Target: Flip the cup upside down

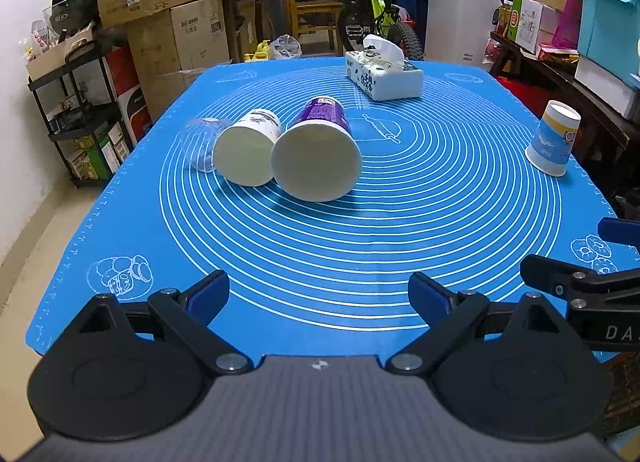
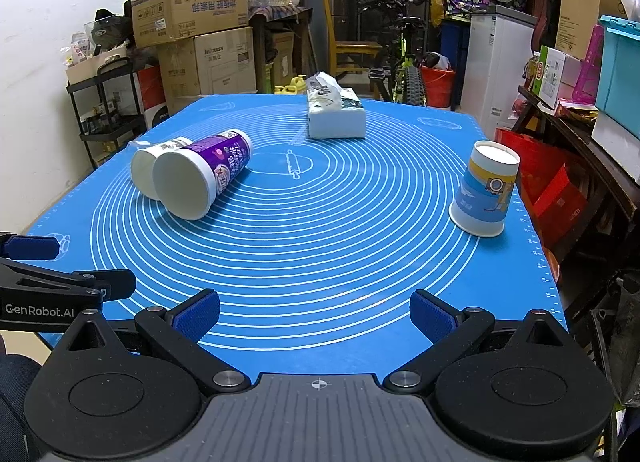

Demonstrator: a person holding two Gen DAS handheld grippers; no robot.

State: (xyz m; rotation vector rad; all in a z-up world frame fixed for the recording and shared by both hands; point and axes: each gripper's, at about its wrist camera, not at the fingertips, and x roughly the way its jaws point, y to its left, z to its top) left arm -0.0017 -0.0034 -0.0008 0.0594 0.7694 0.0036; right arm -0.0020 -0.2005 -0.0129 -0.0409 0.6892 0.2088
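A purple cup (image 1: 318, 151) (image 2: 202, 177) lies on its side on the blue mat (image 1: 320, 246) (image 2: 320, 229), mouth toward me. A white cup (image 1: 248, 151) (image 2: 146, 167) lies on its side touching it on the left. A clear plastic cup (image 1: 198, 143) lies beside that, faint. A blue and yellow paper cup (image 1: 554, 137) (image 2: 486, 189) stands upside down at the right. My left gripper (image 1: 318, 296) is open and empty at the near edge. My right gripper (image 2: 316, 312) is open and empty, to the right of the left one (image 2: 60, 286).
A tissue box (image 1: 384, 75) (image 2: 336, 111) sits at the far side of the mat. Cardboard boxes (image 1: 160, 1), a black shelf (image 1: 76, 109) and a bicycle (image 1: 376, 13) stand beyond the table. A cluttered sideboard (image 1: 580, 73) runs along the right.
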